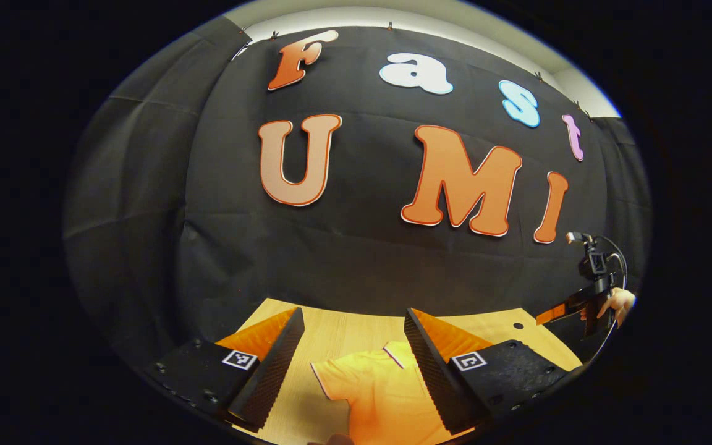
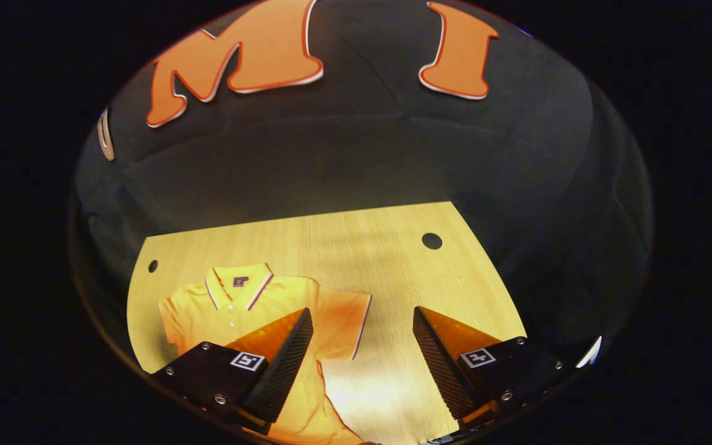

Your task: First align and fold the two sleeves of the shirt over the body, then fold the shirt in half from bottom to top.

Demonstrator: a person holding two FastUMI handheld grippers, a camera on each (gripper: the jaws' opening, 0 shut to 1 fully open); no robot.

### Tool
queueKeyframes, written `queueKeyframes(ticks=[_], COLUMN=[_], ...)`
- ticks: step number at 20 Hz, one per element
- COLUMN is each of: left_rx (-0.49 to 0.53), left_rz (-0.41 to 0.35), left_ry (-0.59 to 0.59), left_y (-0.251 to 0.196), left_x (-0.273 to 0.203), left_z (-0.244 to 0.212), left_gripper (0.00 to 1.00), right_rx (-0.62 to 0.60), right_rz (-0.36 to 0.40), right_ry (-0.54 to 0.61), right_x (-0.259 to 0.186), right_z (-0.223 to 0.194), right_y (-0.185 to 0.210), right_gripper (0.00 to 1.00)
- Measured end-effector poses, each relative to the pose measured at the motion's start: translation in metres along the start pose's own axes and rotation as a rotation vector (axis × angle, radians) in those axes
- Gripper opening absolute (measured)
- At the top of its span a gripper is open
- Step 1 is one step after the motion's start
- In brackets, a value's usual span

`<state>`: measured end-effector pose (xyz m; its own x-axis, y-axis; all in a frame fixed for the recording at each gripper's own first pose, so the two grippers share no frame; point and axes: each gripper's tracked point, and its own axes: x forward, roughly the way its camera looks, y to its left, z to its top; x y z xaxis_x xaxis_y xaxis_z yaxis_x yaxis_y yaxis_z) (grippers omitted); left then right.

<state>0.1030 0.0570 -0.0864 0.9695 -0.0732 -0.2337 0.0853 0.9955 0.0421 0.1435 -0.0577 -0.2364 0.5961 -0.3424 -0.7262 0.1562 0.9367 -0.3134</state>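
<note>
Both my grippers spread, holding nothing; right gripper (image 2: 362, 358) nearer the shirt (image 2: 232, 309), its right sleeve (image 2: 347, 321) at 11 o'clock, 2 sleeves unfolded

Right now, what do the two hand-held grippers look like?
Each hand-held gripper has two wedge-shaped fingers with ribbed inner faces on a dark body with screws. Each finger base carries a square black-and-white marker. In the left gripper view, the far unit trails a dark looping cable.
</note>
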Motion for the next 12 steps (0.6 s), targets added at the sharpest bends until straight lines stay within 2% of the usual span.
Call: queueKeyframes(ticks=[6,12], left_rx=[0.014,-0.002], left_rz=[0.039,0.065], left_ry=[0.042,0.097], left_y=[0.017,0.023], left_x=[0.005,0.013], left_z=[-0.015,-0.039], left_gripper=[0.98,0.98], right_rx=[-0.012,0.030], right_rz=[-0.036,-0.003], right_ry=[0.239,0.364], right_x=[0.077,0.117], right_z=[-0.058,-0.090], right_y=[-0.003,0.013], right_gripper=[1.00,1.00])
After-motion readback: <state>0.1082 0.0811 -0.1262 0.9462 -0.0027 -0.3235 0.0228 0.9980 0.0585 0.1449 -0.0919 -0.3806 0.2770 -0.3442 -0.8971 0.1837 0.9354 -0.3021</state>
